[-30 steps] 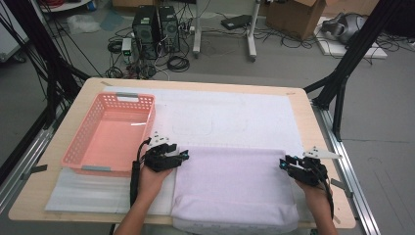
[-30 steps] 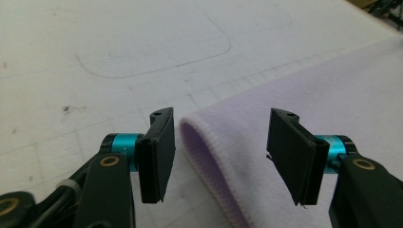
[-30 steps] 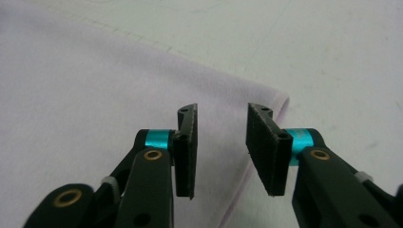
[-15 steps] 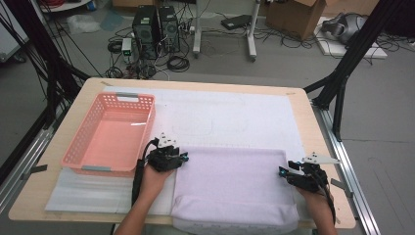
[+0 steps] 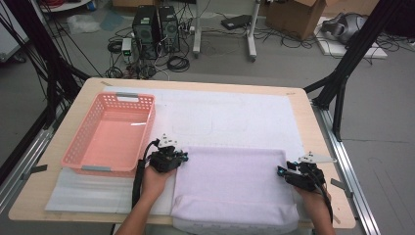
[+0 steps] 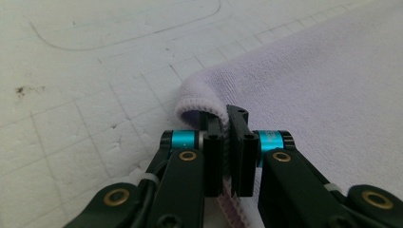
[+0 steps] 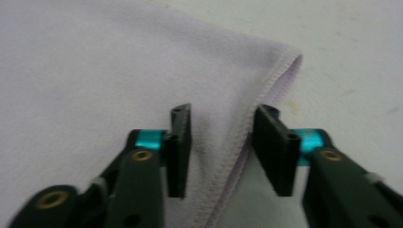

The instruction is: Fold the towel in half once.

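Lilac towel (image 5: 230, 183) lies spread on the tabletop (image 5: 313, 122), its near edge already folded over, so more folding looks left. The left claw (image 6: 227, 142) is clamped on the far left corner. The right claw (image 7: 221, 137), jaws just narrowing, straddles the right hem without pinching it. Both hands rest low and level.

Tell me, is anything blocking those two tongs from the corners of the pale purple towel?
Nothing visible. The left tongs are shut on one corner of the lilac terry towel; the right tongs straddle the other corner's hem, closing in, pads not yet pressing.
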`<state>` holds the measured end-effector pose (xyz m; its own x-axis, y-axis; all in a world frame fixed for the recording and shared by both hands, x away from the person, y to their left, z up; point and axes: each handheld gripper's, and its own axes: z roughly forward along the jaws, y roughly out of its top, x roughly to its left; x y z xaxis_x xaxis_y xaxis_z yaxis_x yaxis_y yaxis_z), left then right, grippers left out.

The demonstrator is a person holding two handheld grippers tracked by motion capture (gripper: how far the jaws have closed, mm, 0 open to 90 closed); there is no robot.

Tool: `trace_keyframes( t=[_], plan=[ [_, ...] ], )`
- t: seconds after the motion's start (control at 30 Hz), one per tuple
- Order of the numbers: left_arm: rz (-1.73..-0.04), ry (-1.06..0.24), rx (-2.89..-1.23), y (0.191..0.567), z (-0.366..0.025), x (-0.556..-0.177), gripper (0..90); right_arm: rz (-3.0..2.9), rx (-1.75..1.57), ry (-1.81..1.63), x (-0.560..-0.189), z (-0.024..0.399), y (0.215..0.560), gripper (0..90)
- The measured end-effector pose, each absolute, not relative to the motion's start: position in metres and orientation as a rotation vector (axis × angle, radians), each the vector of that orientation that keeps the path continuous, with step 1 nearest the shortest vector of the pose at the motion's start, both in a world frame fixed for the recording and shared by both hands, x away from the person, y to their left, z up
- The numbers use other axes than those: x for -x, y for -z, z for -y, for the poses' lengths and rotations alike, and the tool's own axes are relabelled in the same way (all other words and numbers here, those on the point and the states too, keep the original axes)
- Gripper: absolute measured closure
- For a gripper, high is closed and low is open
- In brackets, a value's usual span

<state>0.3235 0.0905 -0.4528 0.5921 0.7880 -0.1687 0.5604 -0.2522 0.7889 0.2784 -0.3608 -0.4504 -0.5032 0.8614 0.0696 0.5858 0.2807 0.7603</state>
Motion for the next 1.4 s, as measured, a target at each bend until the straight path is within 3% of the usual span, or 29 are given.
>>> trace_keyframes(
  t=[0.07,0.17,0.6,0.9,1.3,1.4],
  plan=[
    [-1.083,-0.337,-1.944,0.453,-0.090,-0.323,85.8,-2.231,-1.297,-1.091,-0.279,0.359,0.450,80.1],
    [-1.099,-0.346,-1.933,0.452,-0.089,-0.322,86.0,-2.256,-1.330,-1.108,-0.280,0.357,0.448,84.9],
    [-1.095,-0.423,-1.804,0.418,-0.092,-0.347,86.2,-2.131,-1.260,-1.163,-0.292,0.360,0.434,85.7],
    [-1.115,-0.428,-1.740,0.415,-0.094,-0.391,86.0,-2.086,-1.262,-1.146,-0.343,0.362,0.415,85.5],
    [-1.127,-0.440,-1.734,0.410,-0.091,-0.438,85.9,-2.042,-1.303,-1.092,-0.396,0.360,0.420,85.4],
    [-1.154,-0.435,-1.652,0.410,-0.094,-0.445,85.8,-2.010,-1.330,-1.112,-0.405,0.359,0.421,85.5]
  ],
)
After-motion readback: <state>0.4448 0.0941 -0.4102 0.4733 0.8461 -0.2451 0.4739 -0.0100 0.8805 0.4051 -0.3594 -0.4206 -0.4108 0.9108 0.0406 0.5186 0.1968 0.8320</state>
